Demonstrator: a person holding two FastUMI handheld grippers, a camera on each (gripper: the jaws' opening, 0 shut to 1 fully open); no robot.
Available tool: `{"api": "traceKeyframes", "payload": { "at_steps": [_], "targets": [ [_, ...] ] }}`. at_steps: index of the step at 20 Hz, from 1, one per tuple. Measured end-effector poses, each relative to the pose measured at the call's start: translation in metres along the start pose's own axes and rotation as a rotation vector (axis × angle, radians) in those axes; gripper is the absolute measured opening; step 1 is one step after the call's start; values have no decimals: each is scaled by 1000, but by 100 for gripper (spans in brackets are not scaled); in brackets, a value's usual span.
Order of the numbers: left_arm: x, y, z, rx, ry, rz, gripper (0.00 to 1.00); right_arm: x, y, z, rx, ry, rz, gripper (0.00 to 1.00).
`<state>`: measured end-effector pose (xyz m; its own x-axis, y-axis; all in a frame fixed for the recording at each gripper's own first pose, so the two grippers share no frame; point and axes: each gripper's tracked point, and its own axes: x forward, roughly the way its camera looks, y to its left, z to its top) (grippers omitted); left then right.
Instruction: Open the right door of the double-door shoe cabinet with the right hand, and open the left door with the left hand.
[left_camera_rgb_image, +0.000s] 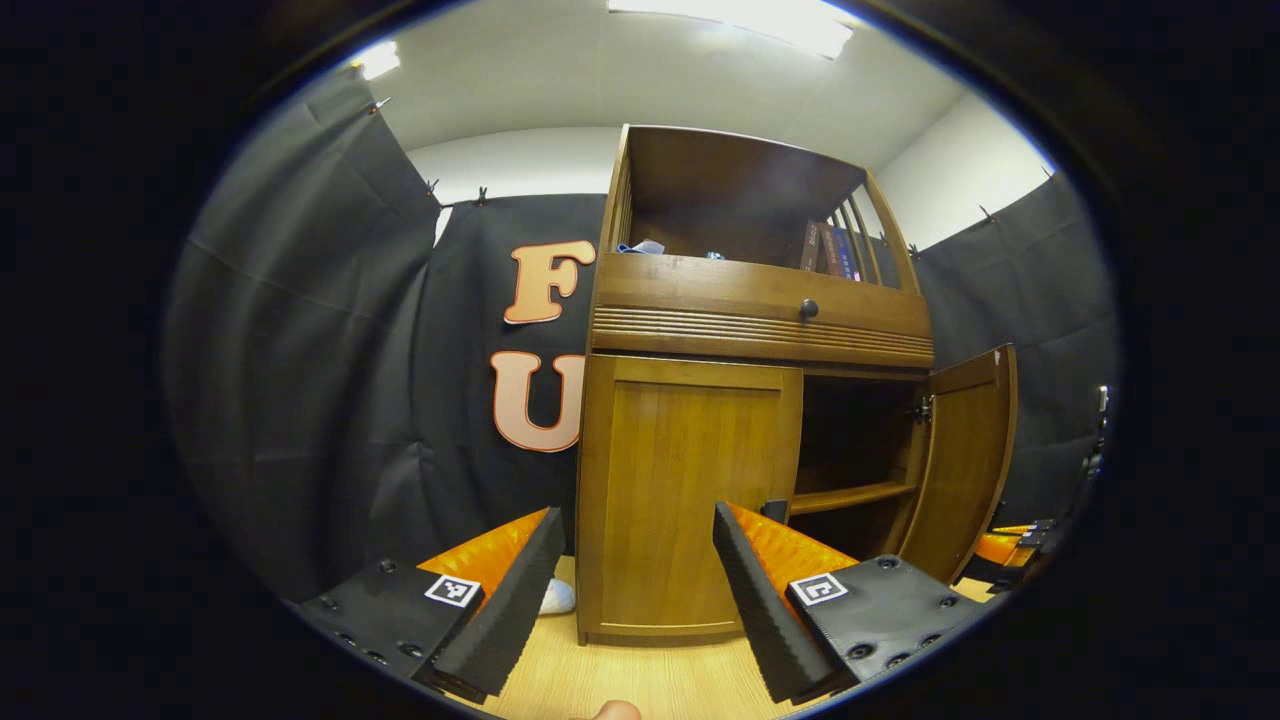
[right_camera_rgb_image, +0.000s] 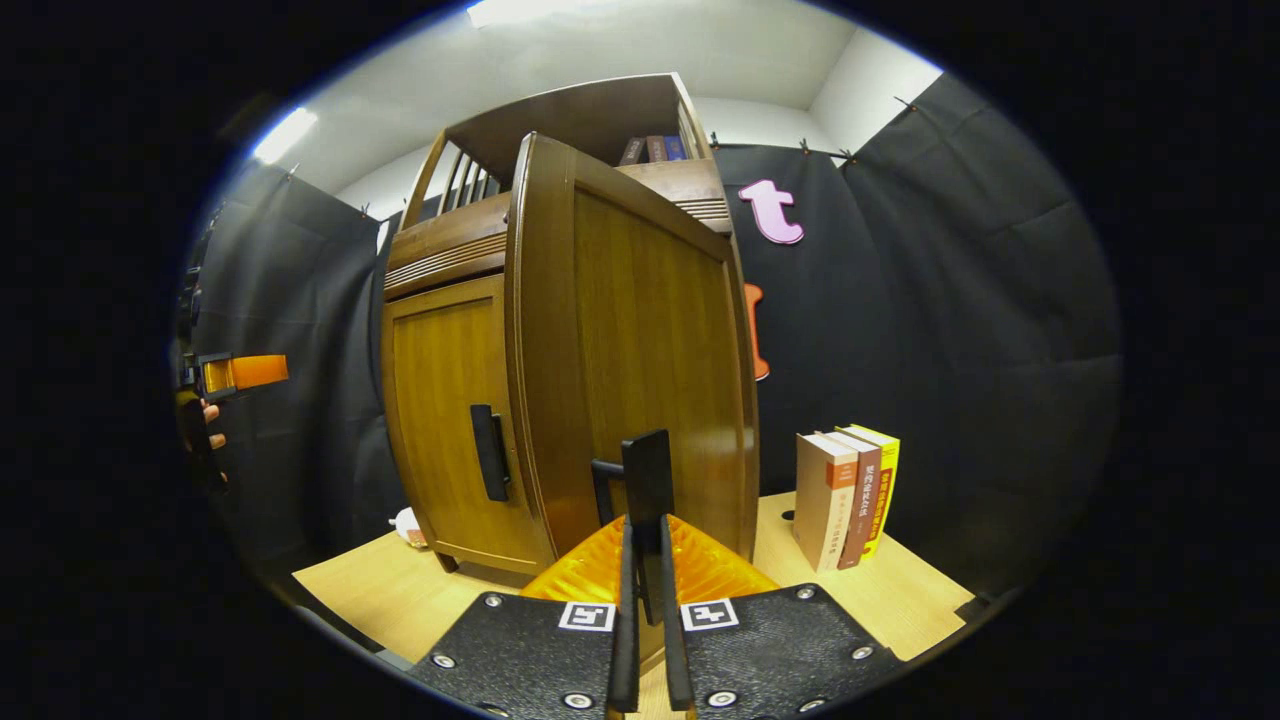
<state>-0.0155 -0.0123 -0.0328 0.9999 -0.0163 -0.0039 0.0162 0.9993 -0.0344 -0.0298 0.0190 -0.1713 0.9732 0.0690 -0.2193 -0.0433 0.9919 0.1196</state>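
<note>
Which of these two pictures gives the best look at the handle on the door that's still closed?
The right gripper view: the left door's handle shows whole there, a dark upright bar near the door's edge. In the left gripper view only its top peeks out behind one of the left gripper's fingers.

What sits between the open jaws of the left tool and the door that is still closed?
Nothing: in the left gripper view, the left gripper faces the closed left door across bare wooden tabletop.

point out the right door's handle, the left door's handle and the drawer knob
Right door handle (right_camera_rgb_image: 648, 480), right gripper view, upper part of the bar.
Left door handle (right_camera_rgb_image: 488, 452), right gripper view, middle of the bar.
Drawer knob (left_camera_rgb_image: 808, 309), left gripper view, its face.
</note>
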Motion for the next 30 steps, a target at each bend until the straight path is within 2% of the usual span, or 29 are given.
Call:
{"api": "traceKeyframes", "payload": {
  "at_steps": [3, 4, 10, 12, 14, 17, 18, 22, 26, 27, 28, 29, 30],
  "targets": [
    [1, -5, -2, -4, 2, -8, 96, -9, -16, 1, -10, -5, -31, 8],
    [1, -6, -2, -6, 2, -11, 100, -10, -20, 2, -16, -5, -39, 8],
    [3, -14, -5, -7, 6, -22, 93, -17, -44, 5, -57, -11, -59, 8],
    [6, -15, -6, -8, 9, -22, 96, -18, -52, 5, -60, -10, -60, 8],
    [7, -18, -8, -10, 16, -26, 93, -19, -62, 7, -50, -10, -68, 8],
    [9, -22, -10, -1, 21, -29, 93, -18, -82, 8, -42, -12, -88, 8],
    [9, -25, -10, 2, 22, -29, 100, -20, -92, 11, -37, -12, -90, 7],
    [12, -35, -12, 15, 28, -41, 93, -23, -118, 13, -11, -17, -80, 7],
    [15, -52, -8, 24, 26, -54, 93, -26, -154, 19, -5, -40, -83, 5],
    [16, -57, -8, 22, 23, -57, 93, -27, -161, 19, 8, -41, -73, 13],
    [16, -62, -7, 20, 22, -62, 93, -27, -162, 19, 36, -41, -51, 13],
    [15, -67, -7, 20, 21, -66, 93, -29, -161, 18, 72, -38, -29, 4],
    [14, -72, -7, 21, 20, -71, 93, -32, -161, 17, 98, -36, -17, 5]
  ]
}}
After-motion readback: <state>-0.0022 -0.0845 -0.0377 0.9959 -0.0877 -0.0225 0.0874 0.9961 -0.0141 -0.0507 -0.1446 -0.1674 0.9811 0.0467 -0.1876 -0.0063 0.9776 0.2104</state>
